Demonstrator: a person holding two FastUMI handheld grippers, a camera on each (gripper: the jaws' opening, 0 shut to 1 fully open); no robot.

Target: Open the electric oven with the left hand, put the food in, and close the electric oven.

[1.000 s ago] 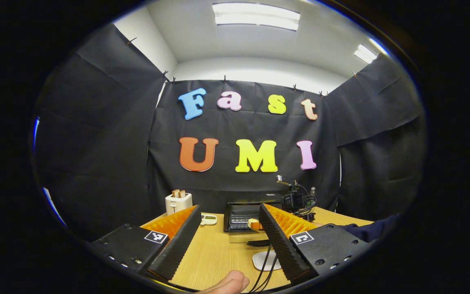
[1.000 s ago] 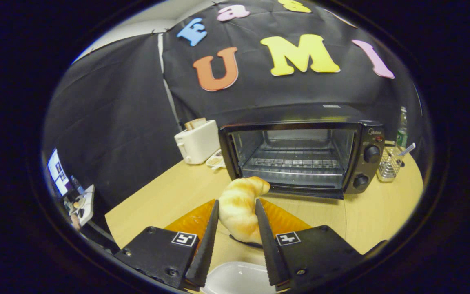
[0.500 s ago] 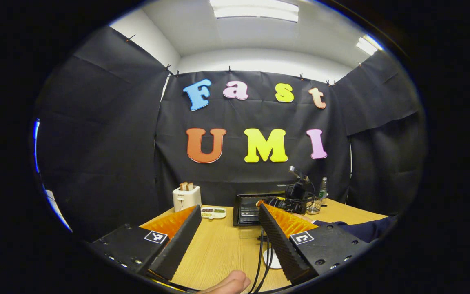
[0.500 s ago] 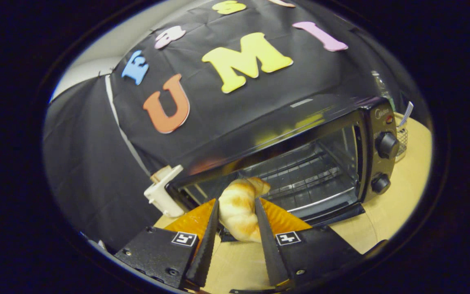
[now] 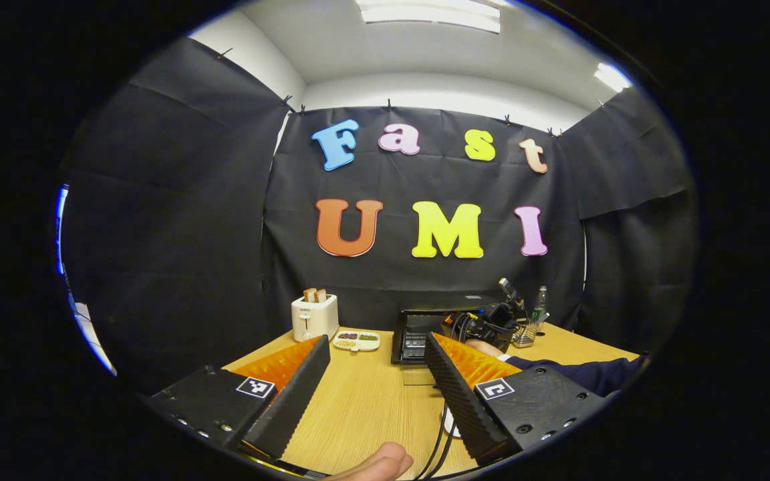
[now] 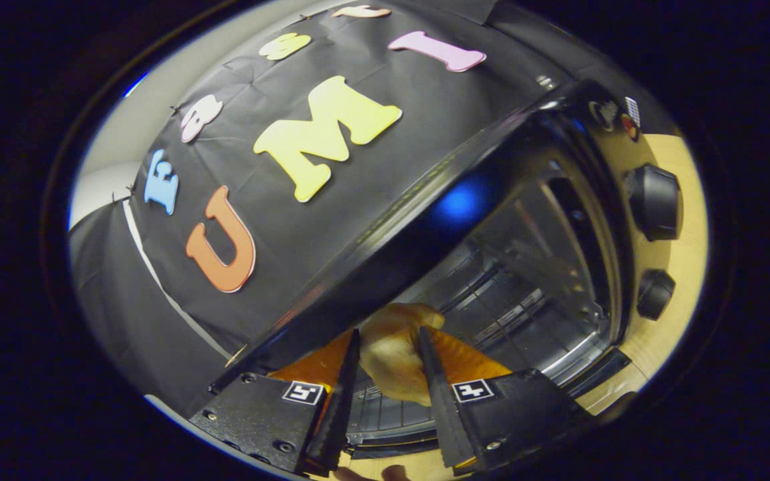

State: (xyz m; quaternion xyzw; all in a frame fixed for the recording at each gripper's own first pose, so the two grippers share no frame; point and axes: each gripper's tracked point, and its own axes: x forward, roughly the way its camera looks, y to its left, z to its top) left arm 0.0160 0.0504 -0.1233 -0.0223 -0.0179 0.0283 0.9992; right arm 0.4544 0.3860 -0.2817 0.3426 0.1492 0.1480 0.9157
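Croissant [image 6: 395,357] now past oven [image 6: 525,220] rim — right gripper [image 6: 388,361] clenched on it, left gripper [image 5: 375,374] released

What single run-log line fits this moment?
step: insert food | right tongs: shut on croissant, inside oven mouth | left tongs: open, empty, above table | door: open

The croissant [image 6: 392,354] is golden brown with paler cream streaks across its folds. The electric oven [image 6: 525,220] is glossy black, its 2 knobs [image 6: 654,200] black too, its wire rack [image 6: 492,300] silvery grey. The table [image 5: 365,407] is pale yellow wood grain. The toaster [image 5: 314,316] is white, with 2 brown slices standing in it. Beside it a white tray [image 5: 356,340] holds dark and greenish bits. A sleeve [image 5: 592,374] is dark navy.
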